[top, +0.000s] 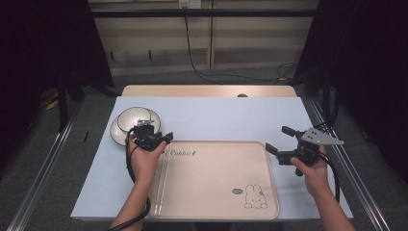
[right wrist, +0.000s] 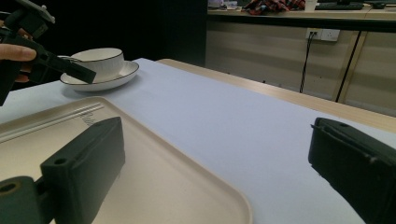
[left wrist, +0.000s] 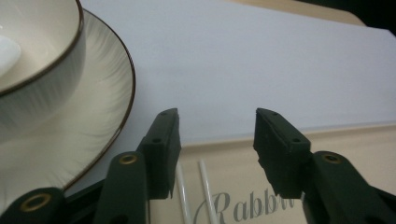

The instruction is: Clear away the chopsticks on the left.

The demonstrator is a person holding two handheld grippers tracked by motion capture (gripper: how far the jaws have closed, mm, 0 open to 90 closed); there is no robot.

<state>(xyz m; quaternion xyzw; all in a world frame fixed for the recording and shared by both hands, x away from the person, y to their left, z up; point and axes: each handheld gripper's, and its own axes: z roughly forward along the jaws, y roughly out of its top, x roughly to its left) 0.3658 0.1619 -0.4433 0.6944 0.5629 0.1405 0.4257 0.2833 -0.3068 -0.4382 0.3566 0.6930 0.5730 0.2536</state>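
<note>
A beige tray (top: 216, 178) with a rabbit drawing lies at the table's front middle. Two thin white sticks (top: 161, 183) rest along its left side, and they also lie below the jaws in the left gripper view as the sticks (left wrist: 205, 186). My left gripper (top: 156, 134) hovers over the tray's far left corner, open, with nothing between its jaws (left wrist: 216, 126). A white bowl (top: 132, 118) stands on a dark-rimmed plate (top: 115, 130) just beyond it. My right gripper (top: 280, 139) stands open and empty at the tray's far right corner (right wrist: 217, 154).
A pale sheet (top: 216, 120) covers the table, bare beyond the tray. Something white (left wrist: 7, 51) lies inside the bowl (left wrist: 37, 46). Metal rails run along both table sides. A wall with cables stands behind the table.
</note>
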